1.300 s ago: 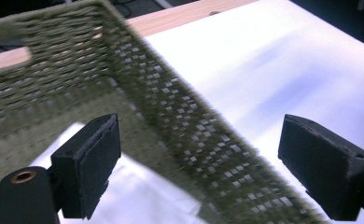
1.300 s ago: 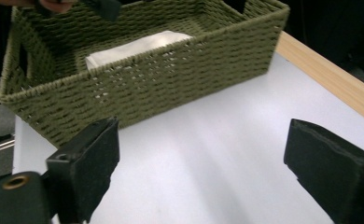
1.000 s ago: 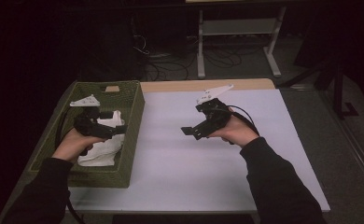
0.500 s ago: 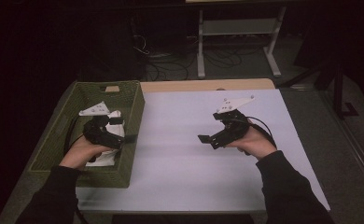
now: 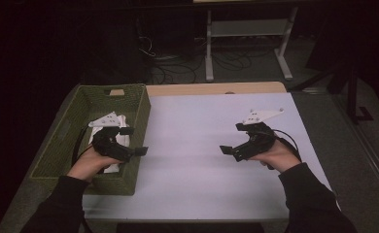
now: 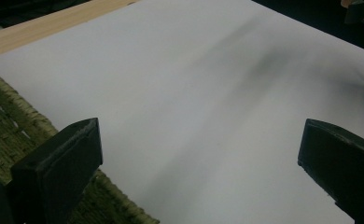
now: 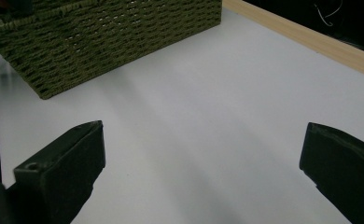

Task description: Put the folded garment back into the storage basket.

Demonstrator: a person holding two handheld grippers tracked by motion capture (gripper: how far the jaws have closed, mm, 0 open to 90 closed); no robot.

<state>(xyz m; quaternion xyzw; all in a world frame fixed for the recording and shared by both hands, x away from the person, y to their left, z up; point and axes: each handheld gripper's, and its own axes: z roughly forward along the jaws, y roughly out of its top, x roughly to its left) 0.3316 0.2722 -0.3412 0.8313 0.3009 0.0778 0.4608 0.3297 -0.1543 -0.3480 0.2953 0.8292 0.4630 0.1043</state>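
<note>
A green woven basket (image 5: pixel 61 133) stands at the table's left side with a white cloth (image 5: pixel 112 167) lying inside it. My left gripper (image 5: pixel 135 141) hovers over the basket's right rim, pointing right across the table, jaws wide open and empty. In the left gripper view the left gripper (image 6: pixel 199 140) looks over the basket's rim (image 6: pixel 3 135) onto the bare white table top (image 6: pixel 194 70). My right gripper (image 5: pixel 232 138) is held above the right half of the table, pointing left, open and empty. The right gripper view has the right gripper (image 7: pixel 201 140) facing the basket's wall (image 7: pixel 115 37).
White sheet (image 5: pixel 197 145) covers the table, with a wooden strip (image 5: pixel 212 88) along the far edge. Beyond the table a dark floor holds cables (image 5: pixel 173 68) and a metal stand (image 5: pixel 246 39).
The right gripper has moved to the right and a little nearer the person. The left gripper has shifted right toward the basket's right rim and slightly nearer. Both stay open.
</note>
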